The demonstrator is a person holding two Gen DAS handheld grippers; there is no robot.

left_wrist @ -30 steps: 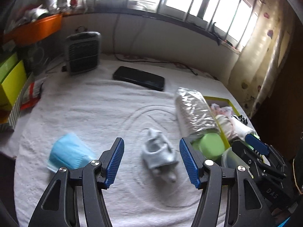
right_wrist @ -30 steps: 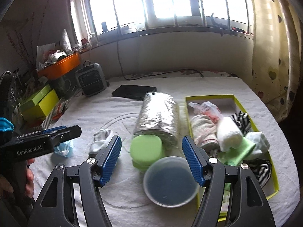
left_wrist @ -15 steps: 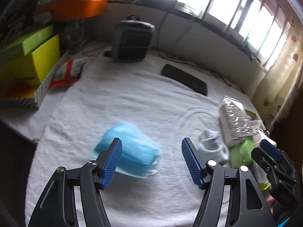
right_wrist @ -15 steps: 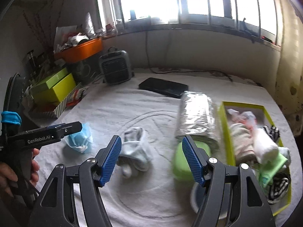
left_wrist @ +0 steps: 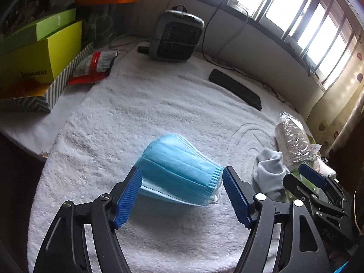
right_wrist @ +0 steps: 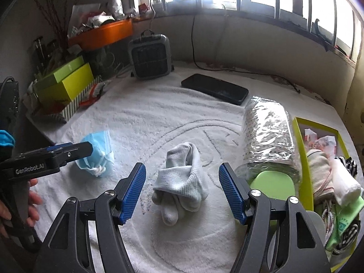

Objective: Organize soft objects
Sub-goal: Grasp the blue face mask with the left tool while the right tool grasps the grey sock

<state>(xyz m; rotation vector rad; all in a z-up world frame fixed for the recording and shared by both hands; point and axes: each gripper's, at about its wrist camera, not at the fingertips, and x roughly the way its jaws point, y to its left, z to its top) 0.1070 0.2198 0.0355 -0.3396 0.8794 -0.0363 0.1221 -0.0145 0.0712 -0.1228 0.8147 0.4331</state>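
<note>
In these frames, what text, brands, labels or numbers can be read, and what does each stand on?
"GenRobot.AI": white letters on the black body of the left claw, seen from the right wrist view.
Dark print on the yellow-green box: too blurred to read.
Print on the red and white packet: too small to read.
Green print on the light green cloth in the yellow tray: not legible.
Embossed letters on the right claw's body: too dark to read.

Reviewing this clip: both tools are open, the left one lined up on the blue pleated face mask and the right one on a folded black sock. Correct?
Not quite. The right wrist view shows the right tool lined up on a rolled pale grey sock, not black. The rest stands: left tool, blue pleated face mask.
</note>
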